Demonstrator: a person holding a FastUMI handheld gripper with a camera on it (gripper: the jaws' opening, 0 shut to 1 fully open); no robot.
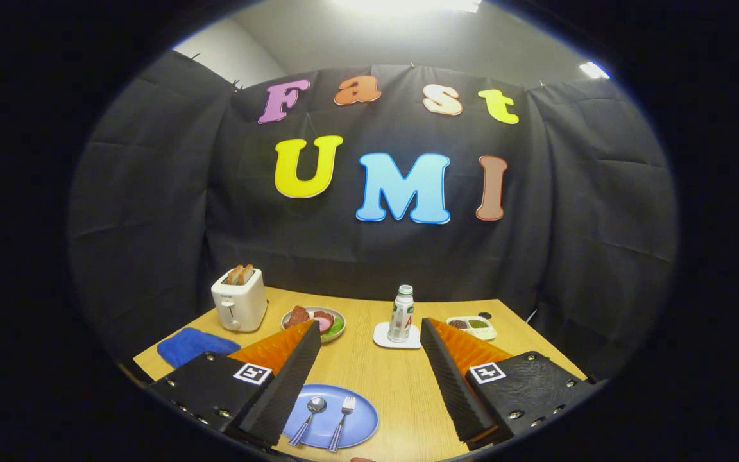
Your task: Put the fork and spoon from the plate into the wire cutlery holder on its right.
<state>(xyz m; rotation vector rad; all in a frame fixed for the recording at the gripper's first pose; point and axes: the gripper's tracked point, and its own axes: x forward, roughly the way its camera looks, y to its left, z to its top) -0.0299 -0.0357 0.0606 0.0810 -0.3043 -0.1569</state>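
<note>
Both fingers of the gripper (369,378) stand wide apart, so the jaws are open and hold nothing. Between them, close to the left finger, the spoon (310,417) and fork (342,416) lie side by side on a blue plate (360,427) on the wooden surface (401,391).

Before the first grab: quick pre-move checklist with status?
1. Gripper open: ok, fingers wide apart, holding nothing.
2. Spoon and fork on the blue plate: ok, side by side, handles toward the gripper.
3. Utensils apart enough to take singly: ok, not touching.
4. Fingers lined up on a utensil: not ok, both lie close to the left finger, off centre.
5. Wire cutlery holder location: cannot tell.
6. Bottle on its coaster, clear of the plate: ok, well beyond it.
</note>
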